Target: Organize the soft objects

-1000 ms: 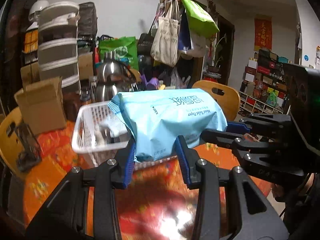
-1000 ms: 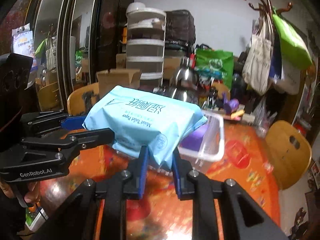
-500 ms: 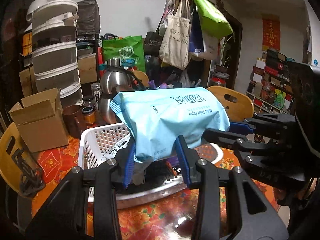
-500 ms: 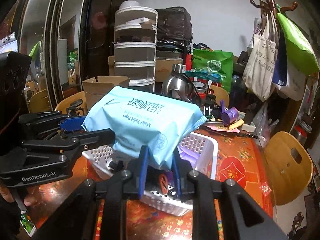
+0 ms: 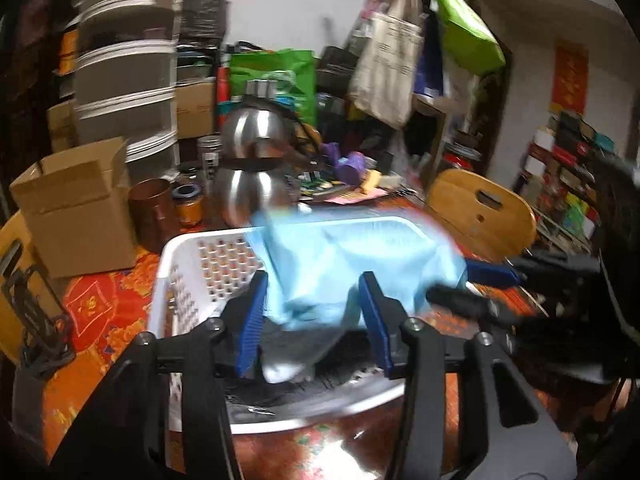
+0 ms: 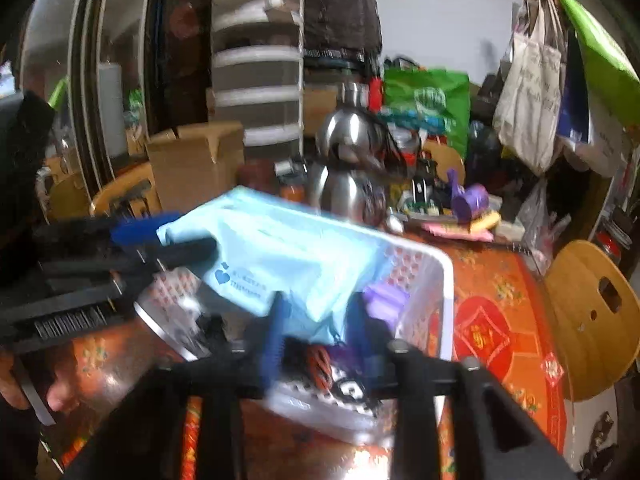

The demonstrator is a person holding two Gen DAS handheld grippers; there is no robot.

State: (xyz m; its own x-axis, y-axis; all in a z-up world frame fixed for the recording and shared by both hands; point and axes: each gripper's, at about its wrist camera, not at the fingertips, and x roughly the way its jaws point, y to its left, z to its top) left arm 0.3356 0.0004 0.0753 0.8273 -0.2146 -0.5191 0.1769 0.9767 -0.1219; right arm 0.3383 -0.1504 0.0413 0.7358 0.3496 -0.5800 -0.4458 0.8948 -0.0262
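Light-blue tissue pack [image 5: 352,264] sags straight ahead of the left gripper [image 5: 316,320], long axis crosswise toward the right gripper [image 6: 316,320], over the white basket [image 5: 192,264] just below; both look spread apart, though blur hides any remaining contact.

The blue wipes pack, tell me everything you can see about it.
The wipes pack is a soft, pale blue plastic pouch with small dark print, motion-blurred. It lies tilted over the white perforated basket, sagging into it. The left gripper and the right gripper each have jaws astride an end of it; blur hides whether they grip it.
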